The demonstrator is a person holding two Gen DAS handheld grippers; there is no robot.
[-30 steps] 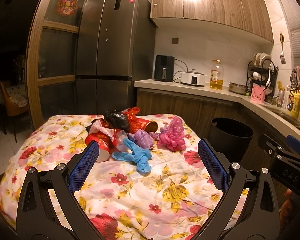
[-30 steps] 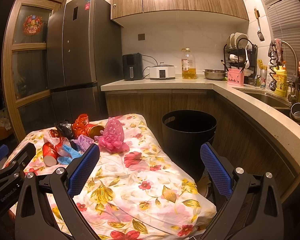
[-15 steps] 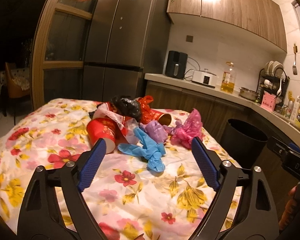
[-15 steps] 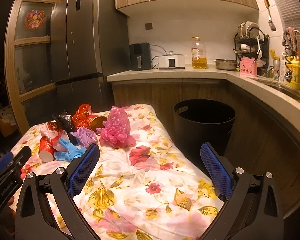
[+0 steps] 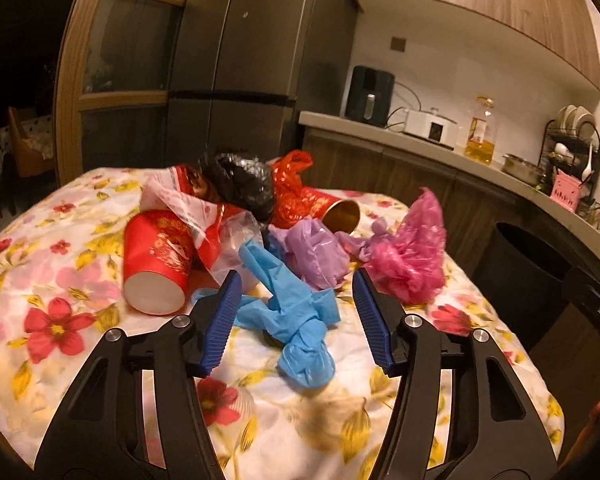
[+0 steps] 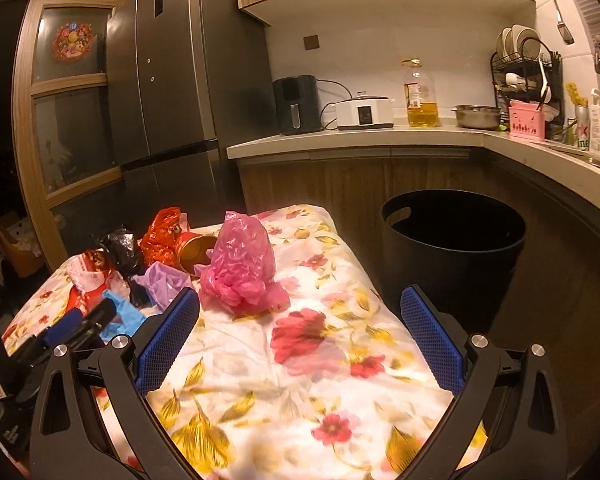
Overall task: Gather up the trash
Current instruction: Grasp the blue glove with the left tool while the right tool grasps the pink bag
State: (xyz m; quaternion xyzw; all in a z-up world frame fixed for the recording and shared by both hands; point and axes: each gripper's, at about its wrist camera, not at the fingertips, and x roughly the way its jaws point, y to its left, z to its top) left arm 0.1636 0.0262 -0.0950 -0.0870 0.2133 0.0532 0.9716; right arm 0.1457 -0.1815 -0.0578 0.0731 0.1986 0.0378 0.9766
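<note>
A heap of trash lies on the floral tablecloth point(image 5: 60, 320): a blue glove point(image 5: 296, 312), a purple bag point(image 5: 316, 252), a pink bag point(image 5: 412, 248), a black bag point(image 5: 240, 180), red paper cups point(image 5: 156, 264) and red wrapping. My left gripper point(image 5: 296, 320) is open, its jaws either side of the blue glove, not closed on it. My right gripper point(image 6: 300, 340) is open and empty above the cloth, just short of the pink bag point(image 6: 244, 268). A black bin point(image 6: 456, 240) stands on the floor right of the table.
A fridge point(image 6: 180, 80) stands behind the table. The counter point(image 6: 380, 136) carries an air fryer, a rice cooker, an oil bottle and a dish rack. The left gripper's body point(image 6: 72, 328) shows at the left of the right wrist view.
Both grippers have moved forward toward the heap. The left one now straddles the blue glove and its jaws have narrowed. The right one has come closer to the pink bag.
</note>
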